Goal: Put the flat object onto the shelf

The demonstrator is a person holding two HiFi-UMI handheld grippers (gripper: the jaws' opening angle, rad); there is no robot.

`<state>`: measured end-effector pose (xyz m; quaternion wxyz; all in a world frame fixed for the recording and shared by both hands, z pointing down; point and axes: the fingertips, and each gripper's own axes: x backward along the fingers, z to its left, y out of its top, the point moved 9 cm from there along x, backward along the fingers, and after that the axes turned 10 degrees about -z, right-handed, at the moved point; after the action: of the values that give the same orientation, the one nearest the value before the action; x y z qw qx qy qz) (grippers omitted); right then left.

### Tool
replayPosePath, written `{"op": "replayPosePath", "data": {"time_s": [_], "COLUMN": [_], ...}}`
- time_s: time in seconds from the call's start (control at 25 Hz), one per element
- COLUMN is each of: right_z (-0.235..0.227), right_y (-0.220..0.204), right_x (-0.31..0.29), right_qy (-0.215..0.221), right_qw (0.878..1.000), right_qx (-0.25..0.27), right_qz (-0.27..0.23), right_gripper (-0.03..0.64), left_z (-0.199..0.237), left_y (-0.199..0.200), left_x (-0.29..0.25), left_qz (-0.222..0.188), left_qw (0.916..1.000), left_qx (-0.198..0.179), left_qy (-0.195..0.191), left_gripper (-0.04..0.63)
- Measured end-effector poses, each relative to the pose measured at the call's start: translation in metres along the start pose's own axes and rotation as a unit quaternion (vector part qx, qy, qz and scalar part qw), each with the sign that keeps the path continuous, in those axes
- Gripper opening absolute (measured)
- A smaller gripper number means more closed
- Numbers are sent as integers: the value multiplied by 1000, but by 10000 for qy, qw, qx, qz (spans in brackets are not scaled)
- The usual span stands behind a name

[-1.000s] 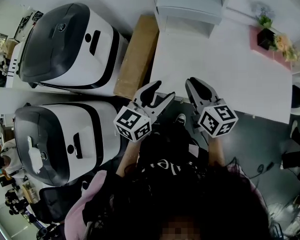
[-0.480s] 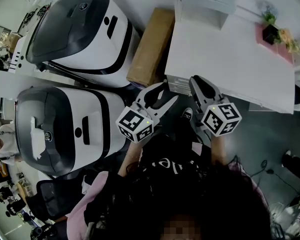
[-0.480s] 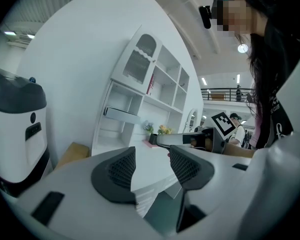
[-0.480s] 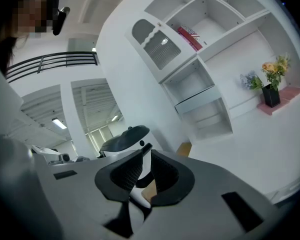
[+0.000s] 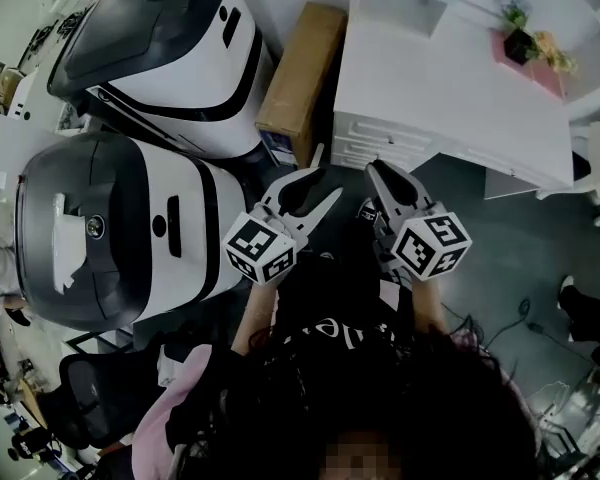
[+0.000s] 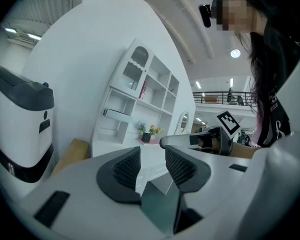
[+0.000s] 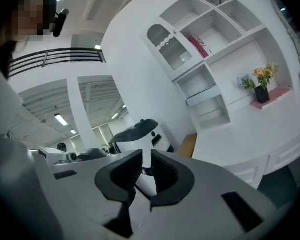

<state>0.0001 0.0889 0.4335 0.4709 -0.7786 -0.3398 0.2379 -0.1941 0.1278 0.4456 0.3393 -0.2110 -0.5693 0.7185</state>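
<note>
Both grippers hang in front of the person's body, over the dark floor just short of the white desk point(image 5: 450, 88). My left gripper point(image 5: 328, 181) point(image 6: 151, 156) has a gap between its ribbed pads; its jaws are closing with nothing between them. My right gripper point(image 5: 378, 171) point(image 7: 146, 156) is shut and empty. The white shelf unit point(image 6: 140, 99) point(image 7: 210, 49) stands at the desk's far end. A flat white item point(image 6: 117, 113) point(image 7: 202, 95) lies in one lower compartment. A red book point(image 7: 200, 45) leans in an upper one.
Two big white-and-black machines point(image 5: 160, 58) point(image 5: 110, 228) stand to the left. A cardboard box point(image 5: 300, 68) lies between them and the desk. A pink tray with a flower pot point(image 5: 525, 48) point(image 7: 262, 91) sits on the desk's far right. An office chair point(image 5: 100, 398) is behind, at the left.
The left gripper's jaws have narrowed. The desk has slid up and away in the head view, so both grippers now hang over the floor rather than at the desk's edge.
</note>
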Motion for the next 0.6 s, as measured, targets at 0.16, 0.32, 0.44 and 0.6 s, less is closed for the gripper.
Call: {"op": "replayPosePath", "data": {"time_s": [0.16,0.32,0.44,0.6], "right_z": [28,46,53,53], "right_y": [-10,-12,-13,-11], "right_x": [25,41,52,69], "right_qy": [-23,-1,5,39], "right_qw": [10000,9999,9998,9998], "right_qx": [56,146,189,187], "right_qz": [10,5,-9,-57], "right_gripper": [79,80,80,79], "left_z": [-22,-37,-45,-56], "left_y": [-3,-3,-3,-1], "left_x": [24,37,42,41], "left_qz": [-55,-61,-51,-103], "left_qw": [9998,9996,9995,9995], "left_qx": [53,19,-10,-54], "left_qy": [-173,-270,-303,-286], "left_gripper": [143,116,90,71]}}
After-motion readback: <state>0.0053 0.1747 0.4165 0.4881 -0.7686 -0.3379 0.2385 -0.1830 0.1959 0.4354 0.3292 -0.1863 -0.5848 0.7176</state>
